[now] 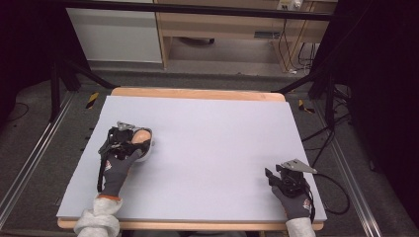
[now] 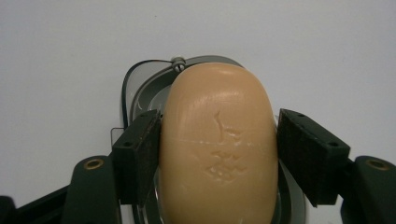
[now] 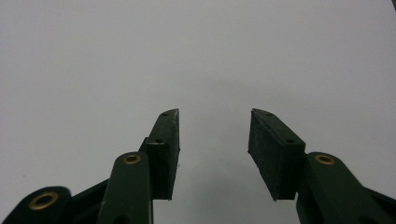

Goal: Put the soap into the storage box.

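Far left of the table [image 1: 197, 118]: left gripper [image 1: 129, 139] over a soap dish [image 2: 140, 79], jaws either side of a tan soap bar [image 2: 217, 144]. Left pad pressed flat to the bar's flank, right pad touching or a hair off — hard to call, but clamped or all but clamped on the soap. Bar lying in the dish, dish rim peeking out behind and beside it. Whether lifted clear of the dish or seated in it: cannot tell. Middle of the table bare grey. Far right, near the front edge: right gripper [image 1: 276, 178] resting low, jaws spread apart on nothing — idle. Progress, by judgement: grasp made or nearly made; carrying or placing the soap not yet done.
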A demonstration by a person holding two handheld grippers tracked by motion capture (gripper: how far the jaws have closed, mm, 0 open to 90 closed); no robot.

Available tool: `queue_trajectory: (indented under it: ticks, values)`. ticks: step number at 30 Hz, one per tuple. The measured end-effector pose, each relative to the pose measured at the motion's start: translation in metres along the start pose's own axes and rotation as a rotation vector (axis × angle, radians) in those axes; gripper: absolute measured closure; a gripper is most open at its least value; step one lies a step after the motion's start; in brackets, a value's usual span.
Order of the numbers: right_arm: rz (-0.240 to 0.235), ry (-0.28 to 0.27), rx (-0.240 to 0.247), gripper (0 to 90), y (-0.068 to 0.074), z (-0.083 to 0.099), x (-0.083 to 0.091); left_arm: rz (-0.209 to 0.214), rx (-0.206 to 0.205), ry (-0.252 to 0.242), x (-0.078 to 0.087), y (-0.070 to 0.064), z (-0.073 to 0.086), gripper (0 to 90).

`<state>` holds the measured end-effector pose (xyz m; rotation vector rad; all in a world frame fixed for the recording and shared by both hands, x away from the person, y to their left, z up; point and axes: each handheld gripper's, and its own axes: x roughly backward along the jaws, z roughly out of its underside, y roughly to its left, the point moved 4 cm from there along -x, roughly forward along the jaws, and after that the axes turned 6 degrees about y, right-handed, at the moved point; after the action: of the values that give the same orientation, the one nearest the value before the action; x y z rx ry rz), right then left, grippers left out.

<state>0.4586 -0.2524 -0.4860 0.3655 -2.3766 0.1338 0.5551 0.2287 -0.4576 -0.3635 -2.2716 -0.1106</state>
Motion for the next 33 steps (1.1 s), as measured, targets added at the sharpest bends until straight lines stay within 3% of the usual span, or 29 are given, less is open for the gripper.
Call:
queue_trajectory:
  ticks: [10,24,33]
  values:
    - [-0.001,-0.001,0.001,53.2,0.000,0.000,0.000,0.010,-0.011,-0.020,0.004,-0.001,0.002,30.4]
    - [0.000,-0.003,-0.001,52.5,0.001,0.000,0.000,0.035,-0.075,-0.056,0.016,-0.020,0.001,30.4]
    - [-0.003,-0.008,-0.005,52.3,0.001,-0.001,0.001,0.040,-0.089,-0.077,0.025,-0.026,-0.001,30.4]
